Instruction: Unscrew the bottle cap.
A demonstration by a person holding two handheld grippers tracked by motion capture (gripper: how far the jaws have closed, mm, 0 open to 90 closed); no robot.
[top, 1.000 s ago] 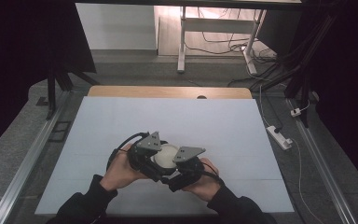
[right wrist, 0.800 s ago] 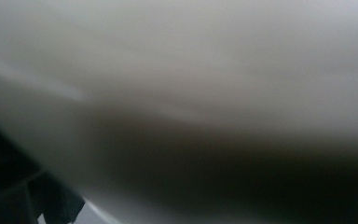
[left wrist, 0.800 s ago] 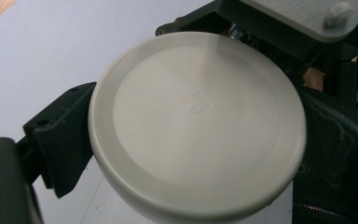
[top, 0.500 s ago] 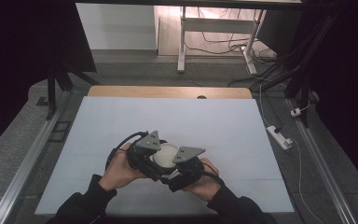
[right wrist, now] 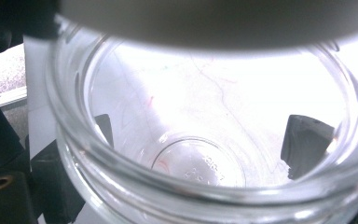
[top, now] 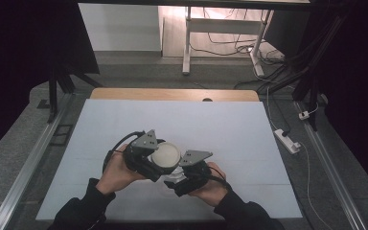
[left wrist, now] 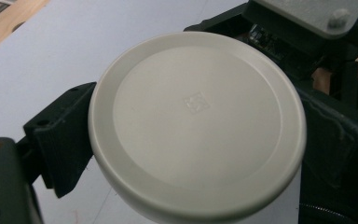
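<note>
A round off-white lid (left wrist: 196,121) sits flat-side up between the jaws of my left gripper (left wrist: 196,140), which is shut on its rim. In the high view the lid (top: 166,153) is just above the table's near middle, with the left gripper (top: 159,162) around it. My right gripper (top: 179,180) is shut on a clear glass jar (top: 172,175) right under the lid. In the right gripper view the jar (right wrist: 200,158) shows its open mouth, the gripper (right wrist: 205,140) grips it from both sides, and the lid's edge (right wrist: 214,23) hovers over the rim.
The white table sheet (top: 220,129) has free room on all sides of the hands. A wooden strip (top: 172,94) runs along the far edge. A power strip (top: 286,140) lies on the floor at the right, and metal rails (top: 33,158) flank the table.
The left gripper with the lid has edged slightly to the left and away. The right gripper and jar have stayed put.
</note>
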